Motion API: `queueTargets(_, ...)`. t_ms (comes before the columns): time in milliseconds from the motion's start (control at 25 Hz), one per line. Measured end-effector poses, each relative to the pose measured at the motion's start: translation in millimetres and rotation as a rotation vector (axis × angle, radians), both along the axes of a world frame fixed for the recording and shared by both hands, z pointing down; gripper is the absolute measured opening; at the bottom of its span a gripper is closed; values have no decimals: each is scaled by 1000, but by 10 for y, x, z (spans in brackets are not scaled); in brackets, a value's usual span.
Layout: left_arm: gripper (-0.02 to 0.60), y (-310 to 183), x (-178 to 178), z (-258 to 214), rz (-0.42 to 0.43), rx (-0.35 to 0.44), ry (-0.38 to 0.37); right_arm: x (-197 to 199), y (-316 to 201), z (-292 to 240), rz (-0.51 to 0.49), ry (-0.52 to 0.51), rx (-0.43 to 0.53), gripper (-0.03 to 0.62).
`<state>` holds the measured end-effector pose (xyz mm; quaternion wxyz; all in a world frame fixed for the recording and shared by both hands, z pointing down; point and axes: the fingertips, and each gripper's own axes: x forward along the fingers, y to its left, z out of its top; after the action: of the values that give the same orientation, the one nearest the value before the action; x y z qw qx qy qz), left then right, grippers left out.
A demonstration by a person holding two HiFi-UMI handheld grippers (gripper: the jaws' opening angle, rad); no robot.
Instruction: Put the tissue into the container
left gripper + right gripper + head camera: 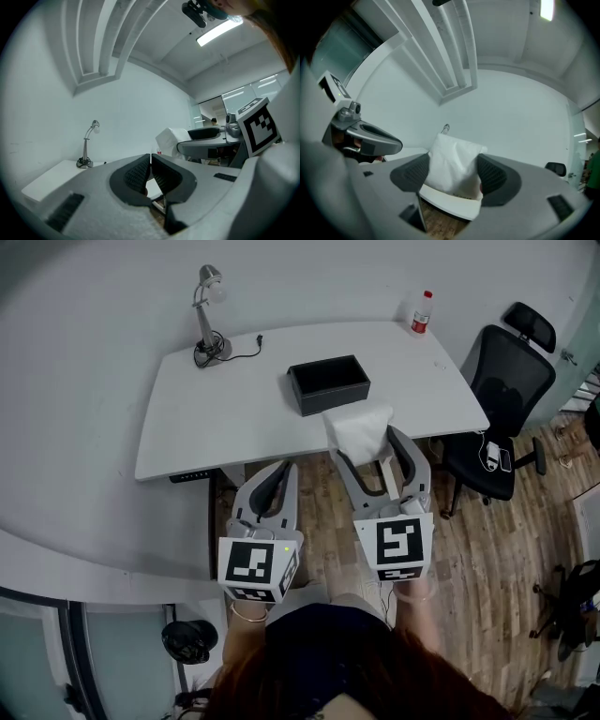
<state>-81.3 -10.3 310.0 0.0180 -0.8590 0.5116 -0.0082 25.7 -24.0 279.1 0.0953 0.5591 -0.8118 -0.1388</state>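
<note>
Office: white desk (216,418) with desk lamp (208,315) ahead of both grippers, black swivel chair (502,399) to their right, wood floor (487,559).

The room is evenly lit, soft and a bit grey. A long ceiling lamp (218,32) glows white in the left gripper view, and a second lamp (547,9) shines at the top of the right gripper view. The tissue (452,164) looks bright white. The tabletop (216,418) is pale with faint shadows. All three pictures bend round at the edges, with dark corners
</note>
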Motion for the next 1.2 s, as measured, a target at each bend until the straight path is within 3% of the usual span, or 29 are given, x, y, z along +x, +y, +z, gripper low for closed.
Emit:
queueTargets(760, 29, -201, -24, 75, 50, -18, 19, -33, -117, 70, 49, 16, -9, 341)
queueTargets(1200, 29, -530, -44, 36, 50, -13, 14, -86, -470, 60, 35, 29, -10, 336)
